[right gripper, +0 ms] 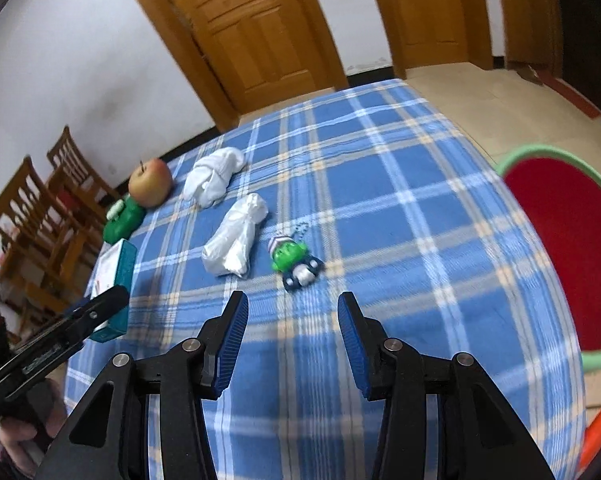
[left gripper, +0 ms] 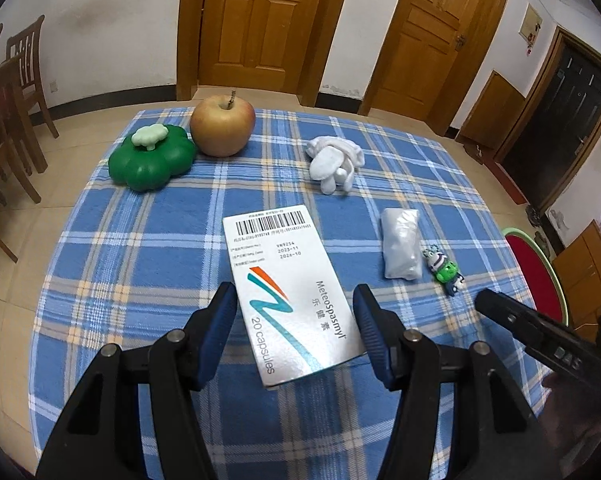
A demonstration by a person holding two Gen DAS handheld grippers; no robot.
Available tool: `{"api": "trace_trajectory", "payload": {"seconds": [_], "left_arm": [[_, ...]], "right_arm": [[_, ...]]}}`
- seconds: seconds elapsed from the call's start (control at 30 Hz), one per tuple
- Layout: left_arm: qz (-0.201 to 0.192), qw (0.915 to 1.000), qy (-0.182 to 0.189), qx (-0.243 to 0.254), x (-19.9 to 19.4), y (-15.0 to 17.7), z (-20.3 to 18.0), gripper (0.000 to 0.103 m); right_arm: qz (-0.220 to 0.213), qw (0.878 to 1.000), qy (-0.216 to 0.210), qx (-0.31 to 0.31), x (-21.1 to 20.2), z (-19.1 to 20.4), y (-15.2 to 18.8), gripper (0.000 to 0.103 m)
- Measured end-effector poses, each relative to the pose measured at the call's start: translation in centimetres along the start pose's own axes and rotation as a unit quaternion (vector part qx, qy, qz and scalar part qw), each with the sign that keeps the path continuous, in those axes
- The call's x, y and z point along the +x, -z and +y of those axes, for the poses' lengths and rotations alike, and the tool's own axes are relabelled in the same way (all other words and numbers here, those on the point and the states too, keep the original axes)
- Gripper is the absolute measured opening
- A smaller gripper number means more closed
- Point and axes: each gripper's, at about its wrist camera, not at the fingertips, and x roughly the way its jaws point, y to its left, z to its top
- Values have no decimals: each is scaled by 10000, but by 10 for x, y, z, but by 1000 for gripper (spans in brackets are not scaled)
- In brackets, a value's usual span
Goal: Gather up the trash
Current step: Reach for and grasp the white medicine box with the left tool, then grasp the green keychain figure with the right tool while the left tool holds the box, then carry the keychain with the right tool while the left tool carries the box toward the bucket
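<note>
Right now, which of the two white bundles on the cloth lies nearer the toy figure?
The crumpled plastic bag, right beside the toy figure. The white cloth bundle lies farther back, toward the apple.

apple (left gripper: pixel 222 126): upright at the far end of the bench, touching the green toy
green toy (left gripper: pixel 150 158): flower-shaped, pale knob on top
chairs (left gripper: pixel 10 92): wooden, beside the bench
doors (left gripper: pixel 260 24): wooden, shut, in the far wall
</note>
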Motion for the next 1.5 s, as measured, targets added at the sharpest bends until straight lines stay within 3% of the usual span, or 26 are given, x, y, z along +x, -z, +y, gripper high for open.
{"api": "trace_trajectory", "payload": {"seconds": [0.37, 0.47, 0.67, 1.07, 1.5], "left_arm": [[30, 9999, 94, -134, 6, -1, 5, 60], [26, 9998, 110, -162, 5, 0, 6, 60], [-46, 9997, 198, -124, -5, 3, -1, 60], [-75, 9992, 390, 108, -26, 15, -26, 60], [25, 9936, 966, 586, -40, 10, -84, 60]], "right_arm": [[42, 9989, 325, -331, 46, 10, -21, 48], [-32, 9988, 394, -304, 50, 10, -18, 39], [-94, 9989, 373, -251, 44, 8, -13, 37], [-176, 9995, 84, 245, -1, -5, 16, 37], [-872, 9937, 451, 543, -81, -32, 31, 37]]}}
